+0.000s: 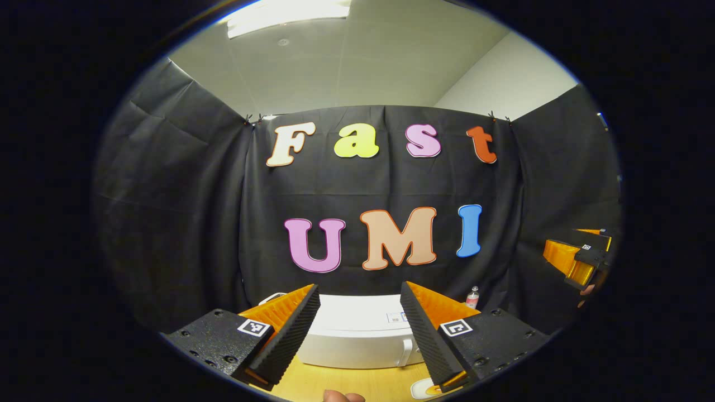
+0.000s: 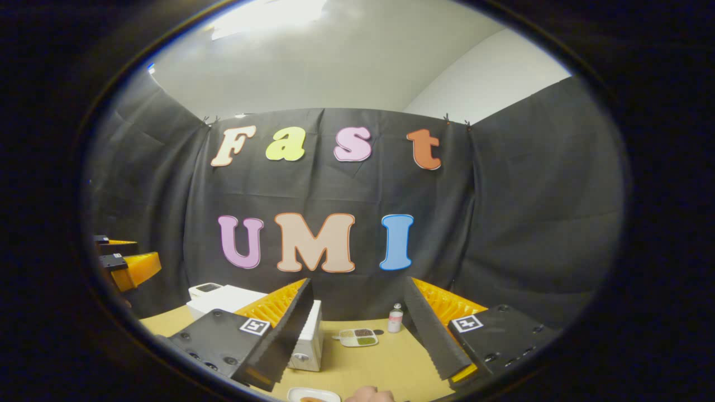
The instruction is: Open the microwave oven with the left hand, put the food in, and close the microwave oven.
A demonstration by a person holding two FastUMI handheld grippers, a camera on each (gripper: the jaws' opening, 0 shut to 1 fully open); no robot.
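Note:
A white microwave [image 1: 357,335] stands on the wooden table straight ahead in the left gripper view, its door closed and its handle [image 1: 406,352] at the right side of the front. My left gripper [image 1: 359,287] is open above and in front of it, holding nothing. In the right gripper view the microwave [image 2: 223,301] sits to the left, partly behind my open, empty right gripper [image 2: 357,282]. A white plate with brownish food [image 2: 313,395] lies at the bottom edge, below that gripper. The plate's rim [image 1: 423,388] also peeks out by the left gripper's right finger.
A small bottle [image 2: 395,318] and a small divided dish [image 2: 358,337] stand at the back of the wooden table [image 2: 380,363]. The other gripper hovers at the side in each view [image 1: 578,257] [image 2: 125,262]. Part of a hand [image 2: 368,395] shows at the bottom edge.

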